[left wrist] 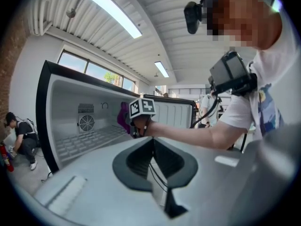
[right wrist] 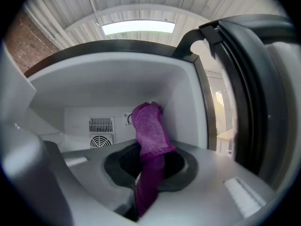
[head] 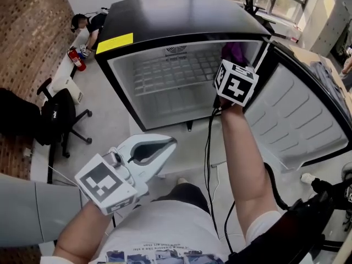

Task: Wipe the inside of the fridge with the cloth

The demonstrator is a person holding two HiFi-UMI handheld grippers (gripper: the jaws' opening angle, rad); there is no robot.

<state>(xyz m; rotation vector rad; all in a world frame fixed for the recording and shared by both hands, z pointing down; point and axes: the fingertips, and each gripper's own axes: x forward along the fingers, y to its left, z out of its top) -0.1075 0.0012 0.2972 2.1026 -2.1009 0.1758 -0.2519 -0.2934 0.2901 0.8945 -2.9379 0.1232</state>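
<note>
Head view, left to right: the left gripper (head: 148, 150) hangs low outside the fridge (head: 118, 65), jaws pressed together on nothing. The right gripper (right wrist: 150, 171) reaches into the upper right of the cabinet, pinching the purple cloth (right wrist: 149, 126). The cloth stands lengthwise along the jaws, just beside the right wall, so unwiped liner likely lies ahead and leftward, nearest the right hand.
</note>
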